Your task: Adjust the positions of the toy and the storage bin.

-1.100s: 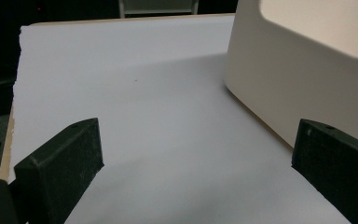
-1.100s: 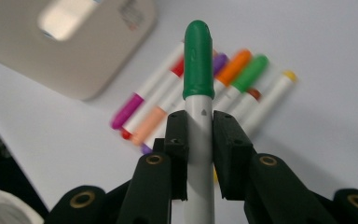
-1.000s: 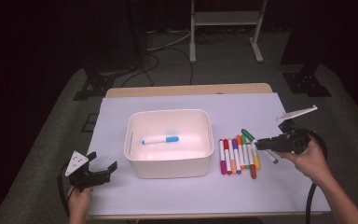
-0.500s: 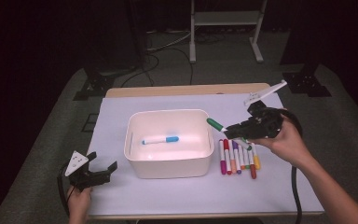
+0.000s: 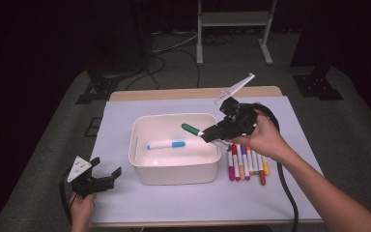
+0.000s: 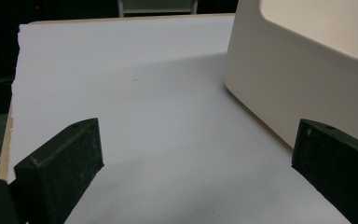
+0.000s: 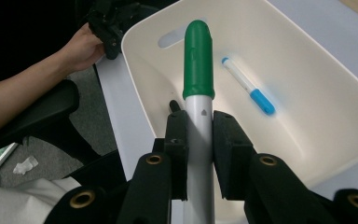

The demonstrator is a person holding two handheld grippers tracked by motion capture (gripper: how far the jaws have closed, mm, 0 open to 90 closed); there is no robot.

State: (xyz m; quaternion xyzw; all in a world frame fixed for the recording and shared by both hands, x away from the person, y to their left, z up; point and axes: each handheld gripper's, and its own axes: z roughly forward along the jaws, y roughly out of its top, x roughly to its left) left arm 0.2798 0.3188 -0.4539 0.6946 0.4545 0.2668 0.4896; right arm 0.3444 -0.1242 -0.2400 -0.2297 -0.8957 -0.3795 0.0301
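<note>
Jaws of the right gripper (image 7: 199, 140) are clenched on the white barrel of a green marker (image 7: 198, 70), gripping it just behind the cap so that the capped end sticks out ahead of the jaws, a hold that leaves the front of the pen free to go into the tub first. In the high view the same marker (image 5: 192, 129) hangs in the air above the right part of the white tub (image 5: 140, 166), its long axis close to level and running across the table, with the green cap pointing left toward the tub's middle and a little away from the person. This looks like the carrying step of sorting pens into the tub: a blue marker (image 5: 166, 145) already lies flat on the tub floor, its long axis across the table and blue cap to the right. The remaining row of markers (image 5: 245, 164) lies side by side on the white sheet (image 5: 125, 111) just right of the tub, near the right hand (image 5: 263, 137), handy for the next pick. The left gripper (image 5: 96, 179) rests at the front left corner of the sheet, held in the left hand (image 5: 81, 208), its jaws spread wide with nothing between them, parked well apart from the work.
</note>
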